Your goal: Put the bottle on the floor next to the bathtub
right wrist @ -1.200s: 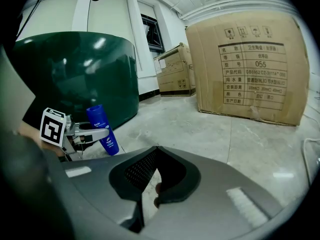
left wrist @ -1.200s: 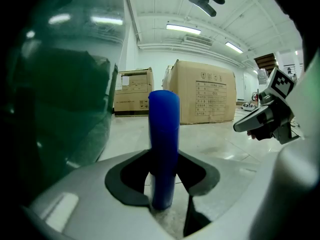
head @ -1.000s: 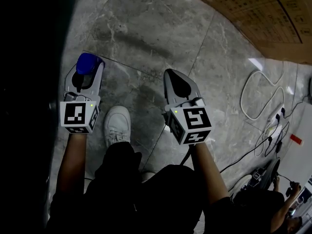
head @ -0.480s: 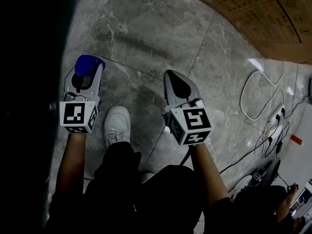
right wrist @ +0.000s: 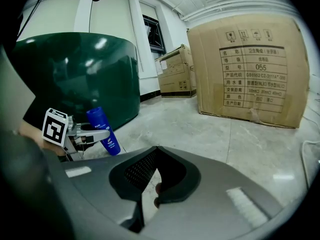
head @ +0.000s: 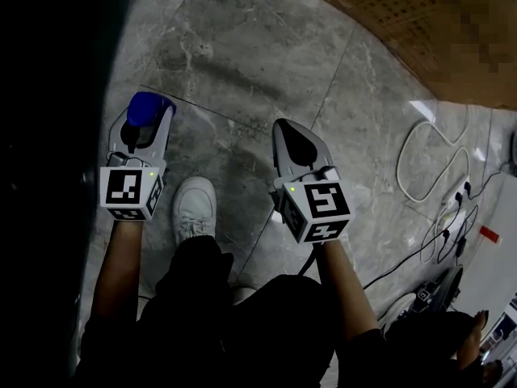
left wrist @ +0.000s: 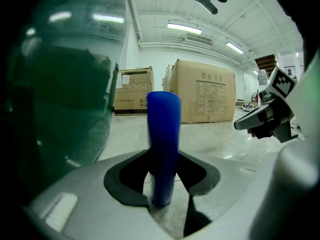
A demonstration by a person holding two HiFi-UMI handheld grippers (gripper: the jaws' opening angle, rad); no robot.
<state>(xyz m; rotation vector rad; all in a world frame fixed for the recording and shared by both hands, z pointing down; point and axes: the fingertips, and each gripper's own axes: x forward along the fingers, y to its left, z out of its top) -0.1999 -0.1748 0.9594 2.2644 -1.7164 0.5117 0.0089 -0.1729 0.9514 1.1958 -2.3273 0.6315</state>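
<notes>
The blue bottle [head: 148, 107] stands nearly upright between the jaws of my left gripper [head: 146, 124], which is shut on it close beside the dark green bathtub [head: 48, 176]. In the left gripper view the bottle [left wrist: 164, 144] rises from the jaws, with the bathtub [left wrist: 60, 94] filling the left side. From the right gripper view the bottle [right wrist: 103, 131] is low over the grey floor in front of the bathtub [right wrist: 75, 74]; I cannot tell whether its base touches. My right gripper [head: 292, 136] hovers to the right, shut and holding nothing [right wrist: 156, 194].
The person's white shoe [head: 194, 208] is on the floor between the two grippers. Large cardboard boxes [head: 420, 23] stand at the far right. White cables and a power strip [head: 452, 204] lie on the right. Another person's hand [head: 477, 330] shows at the lower right.
Both grippers have shifted only a few pixels downward in the head view. The left gripper keeps the same hold on the bottle.
</notes>
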